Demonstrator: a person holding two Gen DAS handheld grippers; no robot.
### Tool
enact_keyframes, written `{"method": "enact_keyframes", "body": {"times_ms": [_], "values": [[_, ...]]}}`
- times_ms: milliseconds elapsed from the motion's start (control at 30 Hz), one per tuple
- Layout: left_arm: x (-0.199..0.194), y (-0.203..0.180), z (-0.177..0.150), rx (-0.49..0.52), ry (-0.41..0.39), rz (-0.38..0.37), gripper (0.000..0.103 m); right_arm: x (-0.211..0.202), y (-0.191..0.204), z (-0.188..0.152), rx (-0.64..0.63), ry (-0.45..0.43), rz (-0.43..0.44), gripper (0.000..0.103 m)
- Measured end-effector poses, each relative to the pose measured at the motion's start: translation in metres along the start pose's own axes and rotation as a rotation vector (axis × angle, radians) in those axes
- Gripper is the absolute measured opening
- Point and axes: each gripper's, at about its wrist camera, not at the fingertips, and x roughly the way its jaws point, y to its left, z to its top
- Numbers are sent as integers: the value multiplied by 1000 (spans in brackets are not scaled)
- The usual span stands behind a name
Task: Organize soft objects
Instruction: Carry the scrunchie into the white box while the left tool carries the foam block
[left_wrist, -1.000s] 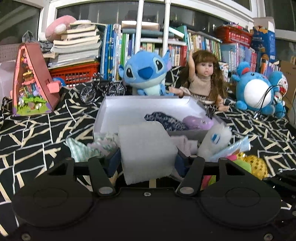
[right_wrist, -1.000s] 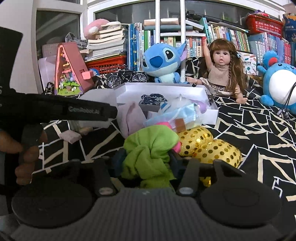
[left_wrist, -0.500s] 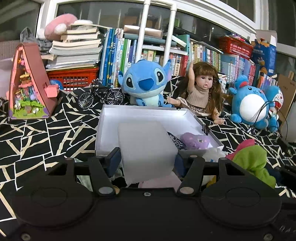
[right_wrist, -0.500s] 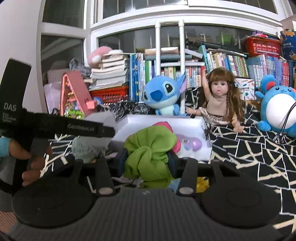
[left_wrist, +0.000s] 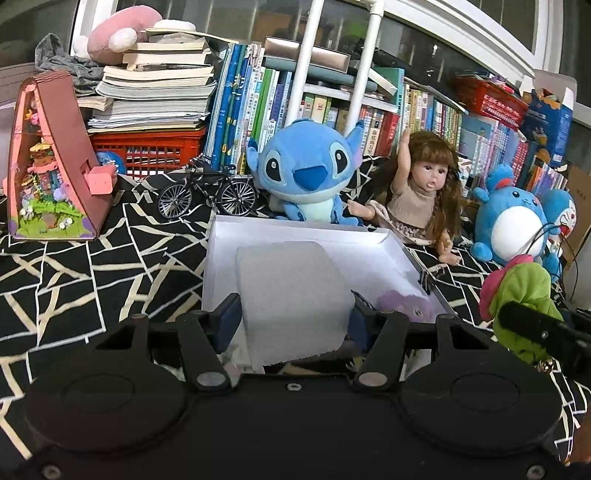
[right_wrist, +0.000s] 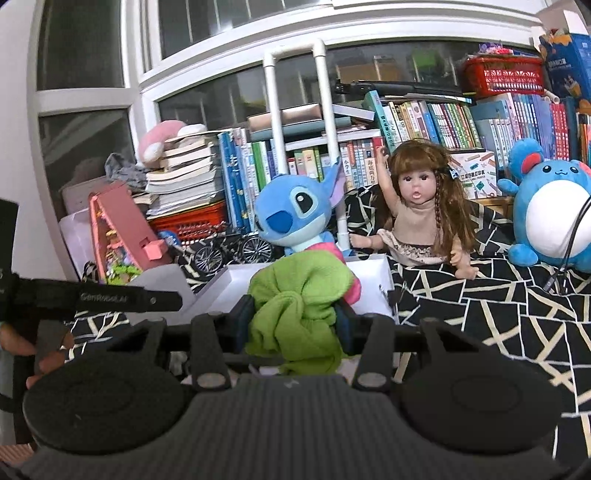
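My left gripper (left_wrist: 293, 319) is shut on a pale grey sponge block (left_wrist: 291, 295) and holds it above the near edge of the white box (left_wrist: 295, 232). A purple soft item (left_wrist: 406, 304) lies inside the box at the right. My right gripper (right_wrist: 295, 319) is shut on a green cloth (right_wrist: 295, 295) with a pink part (right_wrist: 354, 290), raised in front of the white box (right_wrist: 369, 271). The green cloth also shows in the left wrist view (left_wrist: 524, 295) at the right. The sponge and left gripper show in the right wrist view (right_wrist: 162, 284) at the left.
A blue plush (left_wrist: 306, 173), a doll (left_wrist: 424, 192) and a round blue plush (left_wrist: 517, 221) sit behind the box. A toy bicycle (left_wrist: 207, 192), a pink triangular house (left_wrist: 51, 166), a red basket (left_wrist: 147, 151) and stacked books stand at the back on the black patterned cloth (left_wrist: 92, 280).
Both grippers rose and moved forward with their loads, toward the white box. The pile of loose soft items in front of the box has dropped out of view.
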Motion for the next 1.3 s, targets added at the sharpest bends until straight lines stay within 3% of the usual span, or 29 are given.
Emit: {"method": "enact_keyframes", "body": {"times_ms": [200,467,1000,1300], "values": [[27,2,21,-22,29,-27,57,31,-12,24,29,36,9,50],[72,1,28,-9,133,-36,57,83,-17,45,26,149,15,50],[117,-7,21,45,187,10,58,175,-19,40,-28,285,-110,50],[129,-4,18,37,201,9,58,199,-34,29,-19,320,-172,50]]}}
